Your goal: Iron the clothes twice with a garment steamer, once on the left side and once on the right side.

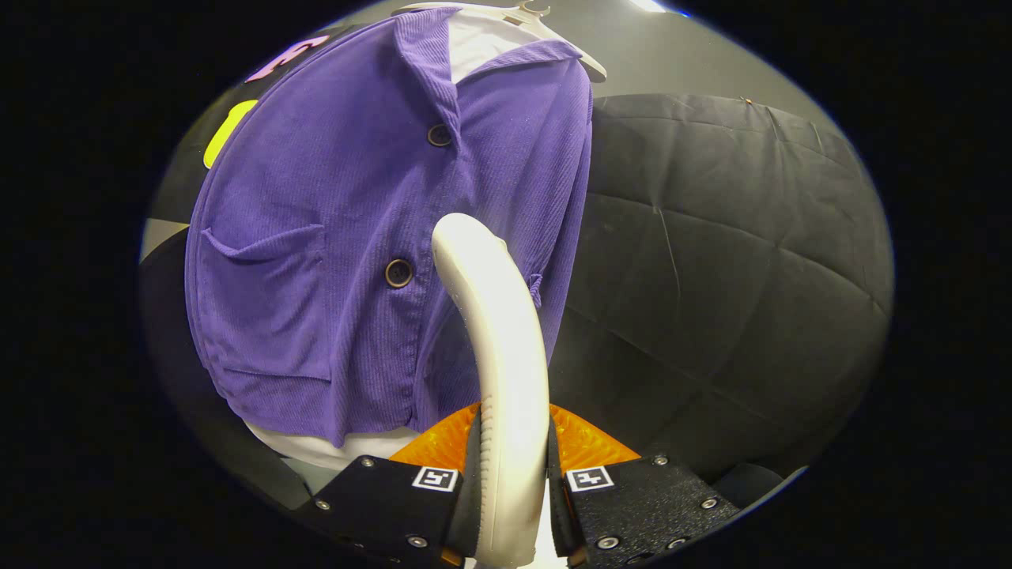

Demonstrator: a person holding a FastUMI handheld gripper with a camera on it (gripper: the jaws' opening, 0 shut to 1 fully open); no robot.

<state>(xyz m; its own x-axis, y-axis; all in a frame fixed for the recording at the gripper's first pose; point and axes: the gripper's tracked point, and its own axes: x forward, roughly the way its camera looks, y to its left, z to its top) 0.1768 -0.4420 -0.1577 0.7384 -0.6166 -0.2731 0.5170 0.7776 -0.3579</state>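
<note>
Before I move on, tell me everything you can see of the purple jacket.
The purple jacket hangs on a pale hanger over a white garment, against the black cloth wall. It looks like fine-ribbed corduroy, with a collar, two dark buttons down the front and a patch pocket to one side. It hangs open-necked and slightly creased. The white steamer, clamped between the gripper jaws, rises in front of its front edge; contact cannot be told.

Hand-held gripper (screwed, square-marker-tagged mounts).
</note>
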